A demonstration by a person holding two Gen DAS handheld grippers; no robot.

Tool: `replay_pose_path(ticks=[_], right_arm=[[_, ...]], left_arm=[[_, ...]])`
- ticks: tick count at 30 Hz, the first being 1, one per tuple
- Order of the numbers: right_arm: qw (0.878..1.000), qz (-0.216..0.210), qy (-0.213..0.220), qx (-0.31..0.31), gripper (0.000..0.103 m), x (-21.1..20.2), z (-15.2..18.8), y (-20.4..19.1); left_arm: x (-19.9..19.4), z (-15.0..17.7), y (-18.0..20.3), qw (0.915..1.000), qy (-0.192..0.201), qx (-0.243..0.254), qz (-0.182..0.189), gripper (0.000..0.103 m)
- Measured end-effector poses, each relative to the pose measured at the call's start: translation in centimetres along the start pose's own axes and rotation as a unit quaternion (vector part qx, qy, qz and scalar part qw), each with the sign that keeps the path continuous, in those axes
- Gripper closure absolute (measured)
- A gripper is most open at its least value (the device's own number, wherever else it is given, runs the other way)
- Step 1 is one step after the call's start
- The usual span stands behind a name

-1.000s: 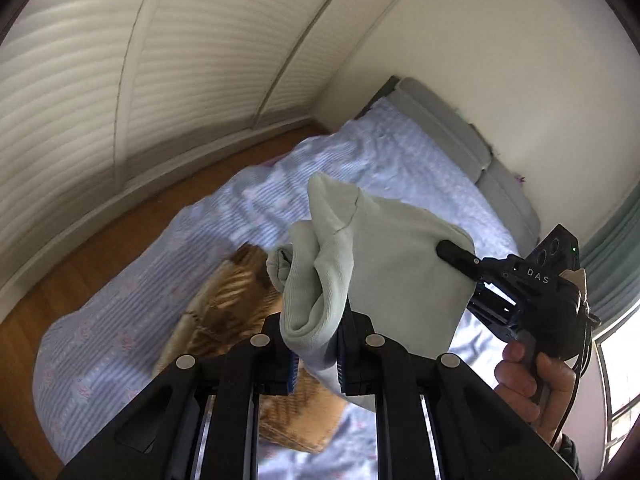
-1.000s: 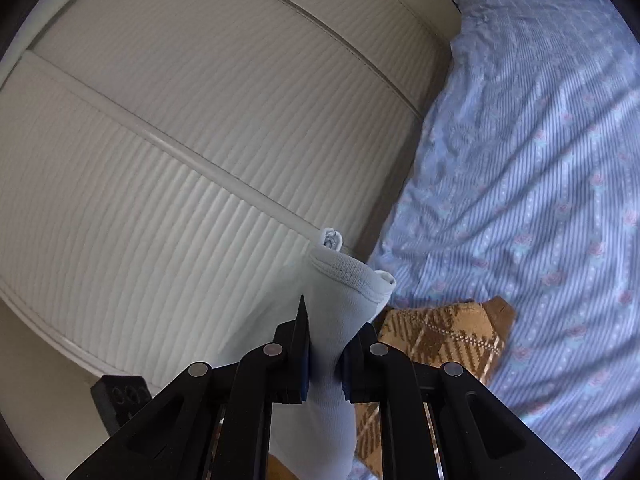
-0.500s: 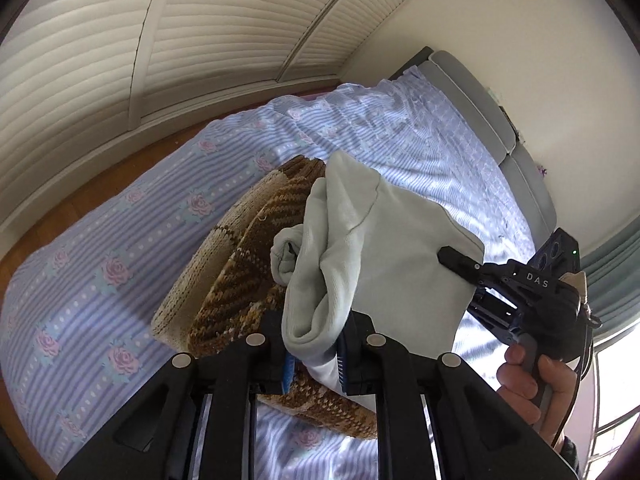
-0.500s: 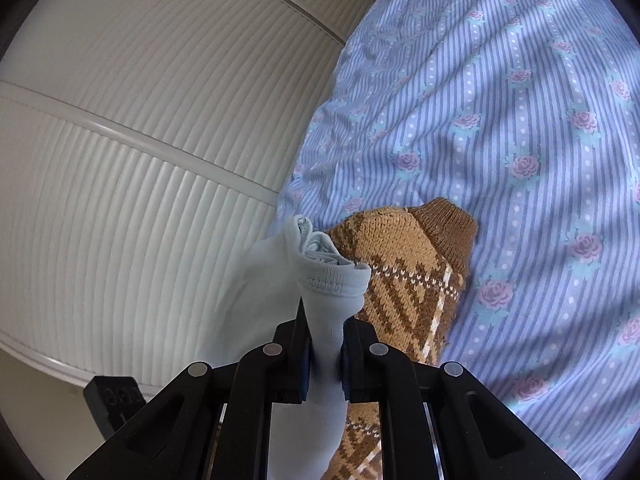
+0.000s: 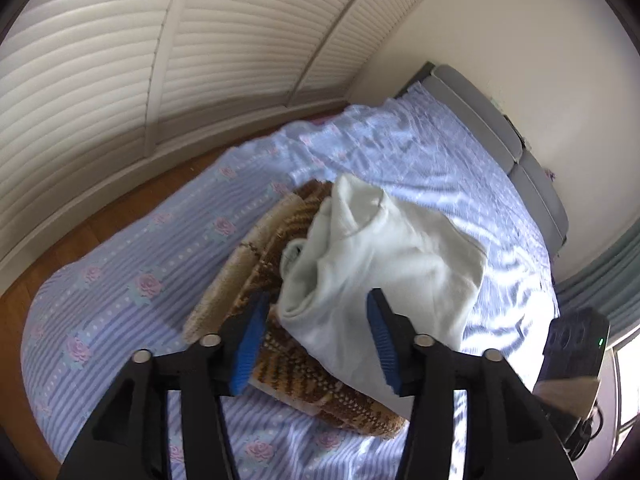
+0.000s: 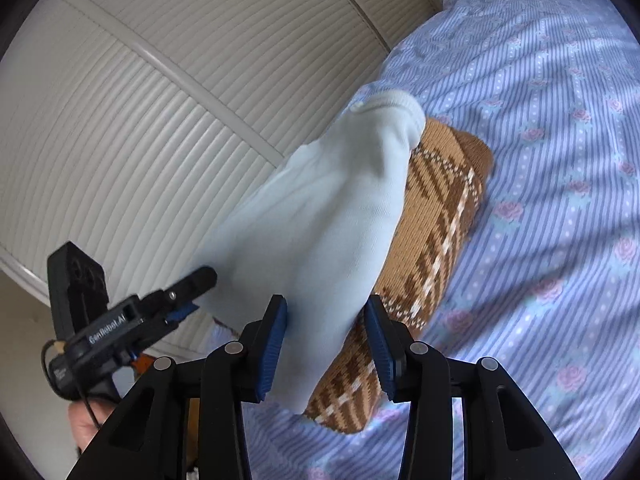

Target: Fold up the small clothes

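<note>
A pale blue-green garment (image 5: pixel 384 264) lies folded and bunched on top of a brown patterned knit garment (image 5: pixel 288 368), both on the bed. In the right wrist view the pale garment (image 6: pixel 328 216) covers the left half of the brown knit (image 6: pixel 436 216). My left gripper (image 5: pixel 316 320) is open, its blue pads either side of the pale garment's near edge, holding nothing. My right gripper (image 6: pixel 326 332) is open too, its pads straddling the garment's near end. The left gripper also shows in the right wrist view (image 6: pixel 192 288), at the garment's left edge.
The bed has a blue striped sheet with pink roses (image 5: pixel 132 272) and a grey headboard (image 5: pixel 500 128). White louvred closet doors (image 5: pixel 160 40) stand along the bed's far side, with wooden floor (image 5: pixel 100 216) between. The right gripper's body (image 5: pixel 576 344) is at the right edge.
Both grippers have opened and let go of the pale garment, which now rests on the brown knit. Both have drawn back slightly from it.
</note>
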State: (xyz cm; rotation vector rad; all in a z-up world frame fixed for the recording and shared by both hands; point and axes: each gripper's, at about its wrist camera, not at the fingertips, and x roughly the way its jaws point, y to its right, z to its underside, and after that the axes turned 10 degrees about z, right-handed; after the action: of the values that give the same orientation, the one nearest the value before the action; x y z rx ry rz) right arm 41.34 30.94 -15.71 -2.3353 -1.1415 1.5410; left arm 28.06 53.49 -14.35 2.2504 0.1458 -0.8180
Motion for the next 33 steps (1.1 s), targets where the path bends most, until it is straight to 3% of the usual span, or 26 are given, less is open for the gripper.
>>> replay_pose_path(ticks=[1, 3, 5, 9, 13, 16, 18, 20, 23, 29, 33], right_arm=[[1.000, 0.003, 0.006, -0.002, 0.063, -0.2, 0.4, -0.2], [1.000, -0.006, 0.009, -0.001, 0.078, -0.5, 0.6, -0.2], [1.000, -0.018, 0.010, 0.011, 0.084, -1.2, 0.9, 0.1], [0.998, -0.048, 0.005, 0.045, 0.085, -2.4, 1.3, 1.1], [0.997, -0.048, -0.017, 0.058, 0.084, -2.0, 2.5, 2.3], [0.997, -0.042, -0.012, 0.066, 0.076, -1.9, 3.1, 2.9], [0.997, -0.030, 0.002, 0.066, 0.066, -2.6, 3.3, 3.0], [0.998, -0.010, 0.020, 0.055, 0.061, -3.5, 3.5, 3.0], [0.998, 0.011, 0.045, 0.035, 0.061, -5.3, 3.7, 2.6], [0.990, 0.080, 0.112, -0.014, 0.061, -11.0, 6.0, 1.9], [0.976, 0.143, 0.158, -0.037, 0.051, -16.6, 8.9, 1.0]], left_arm=[[0.1, 0.0, -0.2, 1.0000, -0.001, -0.004, 0.001, 0.047], [0.9, -0.2, -0.7, 0.9997, -0.017, -0.017, 0.011, 0.048], [1.3, -0.1, -1.1, 0.9996, -0.023, -0.018, -0.001, 0.072], [0.1, 0.4, -0.8, 0.9998, -0.014, -0.011, 0.013, 0.086], [0.2, 1.5, 0.3, 0.9995, -0.021, 0.023, -0.008, 0.086], [0.2, 1.9, 0.6, 0.9992, -0.019, 0.030, -0.016, 0.085], [-0.2, 2.2, 0.9, 0.9990, -0.013, 0.038, -0.021, 0.082], [-1.1, 2.4, 1.6, 0.9980, 0.002, 0.056, -0.030, 0.065], [-2.7, 3.0, 3.2, 0.9940, 0.031, 0.096, -0.044, 0.048], [-4.9, 5.6, 7.2, 0.9839, 0.048, 0.164, -0.052, 0.035], [-6.7, 8.6, 10.8, 0.9788, 0.046, 0.196, -0.038, 0.030]])
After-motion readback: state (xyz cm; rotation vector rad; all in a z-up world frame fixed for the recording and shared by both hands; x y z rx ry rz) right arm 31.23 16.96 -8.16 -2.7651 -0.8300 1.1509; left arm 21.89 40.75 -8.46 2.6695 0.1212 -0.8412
